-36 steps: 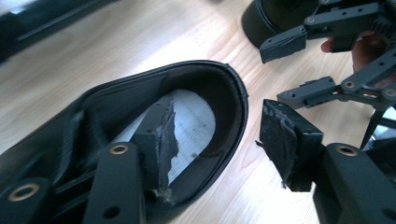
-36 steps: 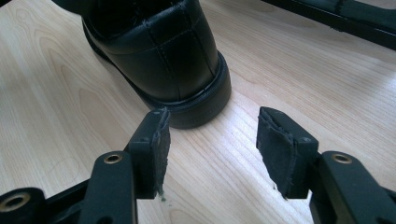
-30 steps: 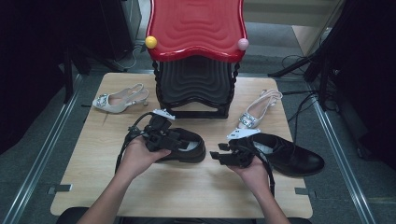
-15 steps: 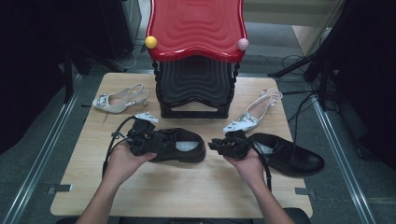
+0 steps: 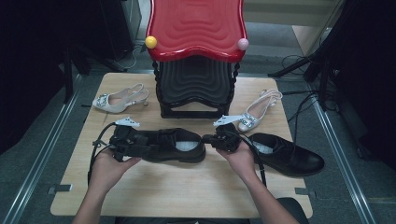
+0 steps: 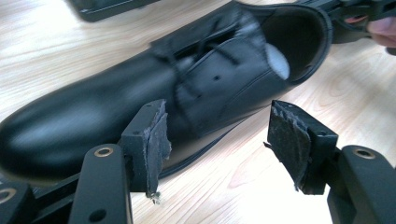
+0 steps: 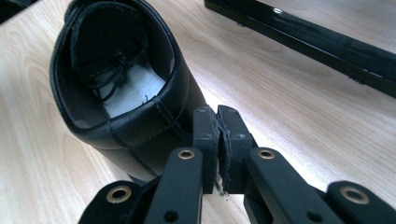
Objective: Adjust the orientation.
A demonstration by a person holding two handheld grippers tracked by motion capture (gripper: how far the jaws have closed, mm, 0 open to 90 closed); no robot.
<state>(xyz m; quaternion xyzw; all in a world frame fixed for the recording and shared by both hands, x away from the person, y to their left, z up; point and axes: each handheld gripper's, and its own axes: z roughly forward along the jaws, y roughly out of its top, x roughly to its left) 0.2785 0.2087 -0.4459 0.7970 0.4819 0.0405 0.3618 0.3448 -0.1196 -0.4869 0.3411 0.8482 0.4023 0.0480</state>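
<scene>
A black leather lace-up shoe (image 5: 180, 145) lies on its sole at the middle of the wooden table (image 5: 177, 196), toe to the left. My left gripper (image 5: 142, 145) is at its toe end and stands open. In the left gripper view the shoe (image 6: 93, 112) lies just beyond the left gripper (image 6: 219, 121), partly behind one pad. My right gripper (image 5: 208, 139) is at the heel. Its jaws have just been closing. In the right gripper view the pads of the right gripper (image 7: 217, 122) meet with nothing seen between them, right beside the shoe's heel (image 7: 135, 126).
A second black shoe (image 5: 287, 156) lies to the right. A tiered black shoe rack with a red top (image 5: 196, 84) stands at the back centre, its base bar (image 7: 303, 42) close to the heel. White embellished heels lie back left (image 5: 119, 99) and back right (image 5: 257, 112).
My left hand has slid left, from over the shoe to its toe end. My right hand has come left from the second shoe to this shoe's heel, and its jaws have closed.
</scene>
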